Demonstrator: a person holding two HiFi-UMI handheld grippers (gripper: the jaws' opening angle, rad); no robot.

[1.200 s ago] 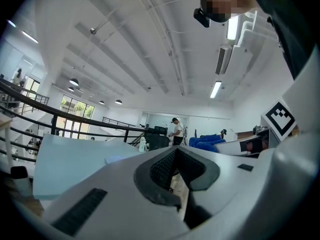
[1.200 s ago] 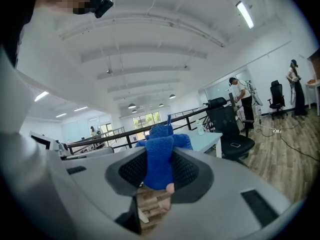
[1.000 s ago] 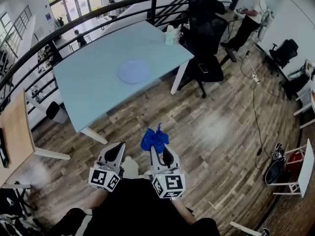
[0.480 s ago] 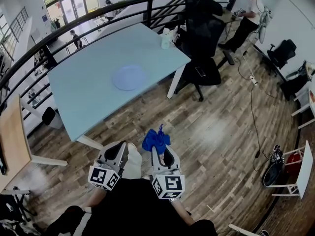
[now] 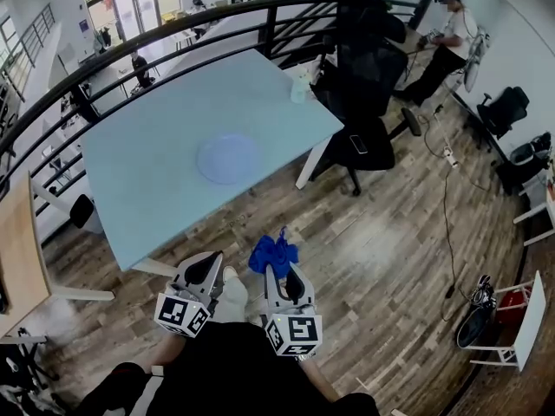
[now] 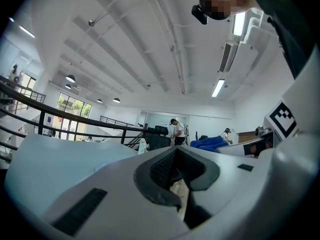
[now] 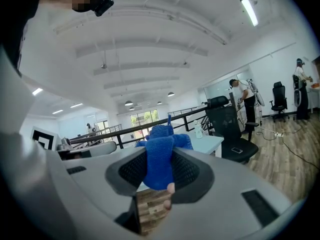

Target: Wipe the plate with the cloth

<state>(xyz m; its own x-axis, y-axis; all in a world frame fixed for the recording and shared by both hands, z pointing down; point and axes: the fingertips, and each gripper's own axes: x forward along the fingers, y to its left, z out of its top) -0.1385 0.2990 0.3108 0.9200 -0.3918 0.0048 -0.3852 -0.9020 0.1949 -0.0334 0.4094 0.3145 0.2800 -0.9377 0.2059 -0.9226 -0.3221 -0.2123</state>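
Note:
A pale blue plate [image 5: 229, 158] lies in the middle of a light blue table [image 5: 147, 180], well ahead of both grippers. My right gripper [image 5: 277, 264] is shut on a bunched blue cloth [image 5: 272, 251] that sticks out past its tips, over the wooden floor short of the table. In the right gripper view the blue cloth [image 7: 160, 156] fills the gap between the jaws of the right gripper [image 7: 160, 170]. My left gripper [image 5: 211, 266] hangs beside it, shut with nothing in it; the left gripper view shows the left gripper [image 6: 176, 170] with its jaws together.
A black office chair [image 5: 362, 94] stands at the table's right corner, with a phone on its seat. A white bottle [image 5: 299, 84] sits on the table's far right corner. A black railing [image 5: 173, 33] runs behind the table. A person [image 5: 442, 33] stands far right.
The view has shifted slightly and the table and plate sit a little nearer. Both grippers keep their pose, the cloth still held in the right one.

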